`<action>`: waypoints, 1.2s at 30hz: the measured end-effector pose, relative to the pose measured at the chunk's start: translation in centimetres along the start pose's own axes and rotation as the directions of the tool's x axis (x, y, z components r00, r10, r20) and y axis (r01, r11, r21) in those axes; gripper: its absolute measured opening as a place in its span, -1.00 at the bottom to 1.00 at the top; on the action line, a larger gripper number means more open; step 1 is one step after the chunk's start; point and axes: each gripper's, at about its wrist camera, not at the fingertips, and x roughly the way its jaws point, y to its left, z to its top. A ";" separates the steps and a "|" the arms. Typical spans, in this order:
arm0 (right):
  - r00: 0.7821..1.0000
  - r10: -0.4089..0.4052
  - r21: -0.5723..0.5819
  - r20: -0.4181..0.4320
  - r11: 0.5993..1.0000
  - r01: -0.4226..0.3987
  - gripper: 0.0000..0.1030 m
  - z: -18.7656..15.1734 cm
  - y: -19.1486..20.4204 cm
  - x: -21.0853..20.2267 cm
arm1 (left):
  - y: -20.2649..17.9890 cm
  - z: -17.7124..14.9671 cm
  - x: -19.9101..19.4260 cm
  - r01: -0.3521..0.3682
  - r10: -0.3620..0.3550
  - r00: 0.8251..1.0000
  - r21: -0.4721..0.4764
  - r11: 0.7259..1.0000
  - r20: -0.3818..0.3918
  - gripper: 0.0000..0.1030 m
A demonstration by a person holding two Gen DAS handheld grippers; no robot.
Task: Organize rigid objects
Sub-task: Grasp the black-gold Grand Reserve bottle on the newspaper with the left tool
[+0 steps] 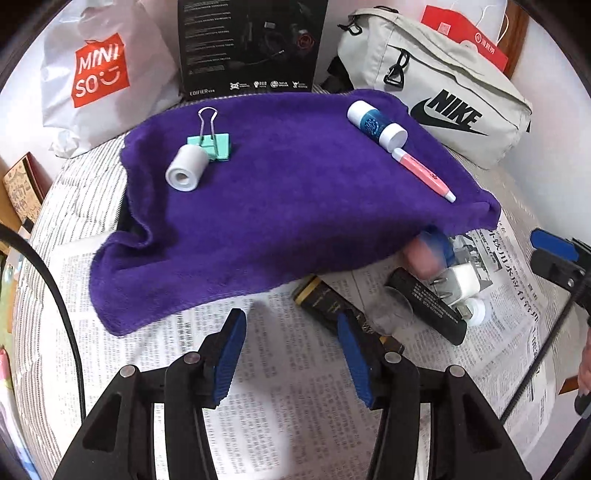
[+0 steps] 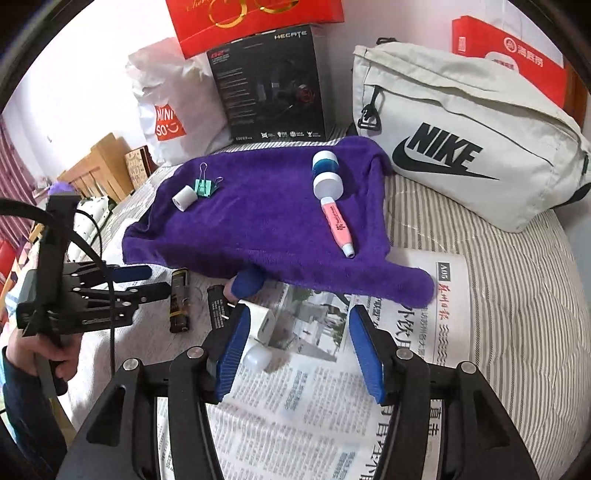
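Observation:
A purple towel (image 1: 288,192) (image 2: 266,221) lies on newspaper. On it rest a white tape roll (image 1: 185,167) (image 2: 183,198), a teal binder clip (image 1: 212,142) (image 2: 204,187), a white-and-blue bottle (image 1: 376,125) (image 2: 327,175) and a pink pen (image 1: 424,173) (image 2: 338,225). By the towel's front edge lie a black-and-gold lighter (image 1: 325,306) (image 2: 180,301), a black battery (image 1: 428,306) (image 2: 218,306), a white charger plug (image 1: 463,282) (image 2: 260,325), a small white cap (image 2: 256,356) and a blue-and-pink object (image 1: 428,254) (image 2: 245,284). My left gripper (image 1: 291,354) (image 2: 147,280) is open and empty. My right gripper (image 2: 295,358) is open beside the plug.
A Nike bag (image 1: 439,92) (image 2: 465,140), a black Edifier box (image 1: 251,44) (image 2: 273,85), a Miniso bag (image 1: 99,70) (image 2: 166,122) and red boxes (image 2: 255,22) stand behind the towel. Newspaper (image 1: 280,406) (image 2: 303,406) covers the striped surface.

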 end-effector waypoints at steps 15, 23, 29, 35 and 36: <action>1.000 0.020 -0.005 -0.024 1.000 -0.020 0.13 -1.0 0.0 0.5 | -3.0 1.0 1.4 -0.037 0.040 0.997 0.052 0.998 -0.063 0.08; 0.999 0.022 -0.013 -0.035 1.000 -0.023 0.13 -1.3 0.1 0.5 | -2.2 -0.2 1.0 -0.089 0.093 0.994 0.083 0.993 -0.057 0.20; 0.999 0.019 -0.008 -0.047 1.000 -0.019 0.13 -1.3 -0.1 0.9 | 0.5 -0.7 0.5 -0.094 0.096 0.994 0.035 0.995 -0.057 0.20; 0.998 0.020 -0.024 -0.064 0.999 -0.022 0.13 -1.5 0.3 1.3 | -0.5 -0.5 0.6 -0.048 0.050 0.998 0.093 0.995 -0.022 -0.40; 0.998 0.020 -0.028 -0.067 0.999 -0.022 0.13 -1.5 0.4 1.4 | -0.7 -0.5 0.6 -0.033 0.036 0.999 0.107 0.994 -0.023 -0.55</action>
